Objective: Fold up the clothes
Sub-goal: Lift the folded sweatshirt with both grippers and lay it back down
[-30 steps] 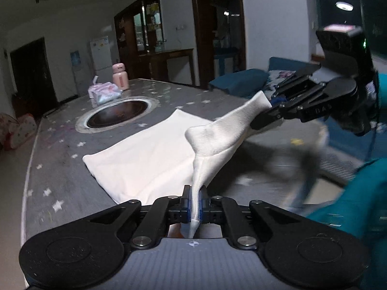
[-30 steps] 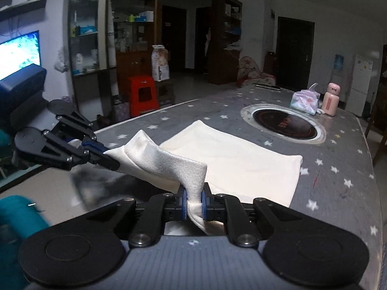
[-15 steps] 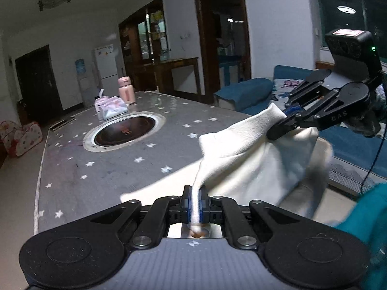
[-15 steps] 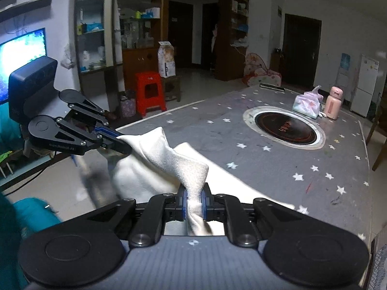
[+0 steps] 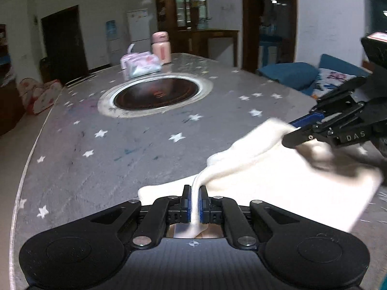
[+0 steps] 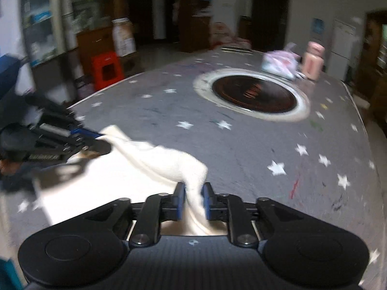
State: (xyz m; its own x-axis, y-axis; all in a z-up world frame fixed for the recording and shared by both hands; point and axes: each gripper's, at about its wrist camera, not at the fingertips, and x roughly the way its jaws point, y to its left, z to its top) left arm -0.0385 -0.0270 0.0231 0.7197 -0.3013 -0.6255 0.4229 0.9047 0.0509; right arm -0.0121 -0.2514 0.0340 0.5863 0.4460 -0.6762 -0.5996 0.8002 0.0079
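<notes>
**Ana:** Mid-fold here. The left black two-finger gripper has its blue pads pinched tight on an edge of the cream-white soft cloth garment, which lies at the near end of the grey star-patterned table.

**Ben:** And the right black two-finger gripper looks different. Its pads stand a little apart with the cloth bunched between them. The jaws look parted, so that one seems to be loosening, though the blur makes it hard to be sure.

**Ana:** So the judgement: the fold is being laid down. Next, both corners need setting flat and square on the layer beneath, then releasing cleanly.

**Ben:** The fabric itself? Thick, fleecy, a raised ridge running between the two grips, the rest spread flat and pale below. The round black inset burner sits well beyond it, with the pink bottle at the far end.
</notes>
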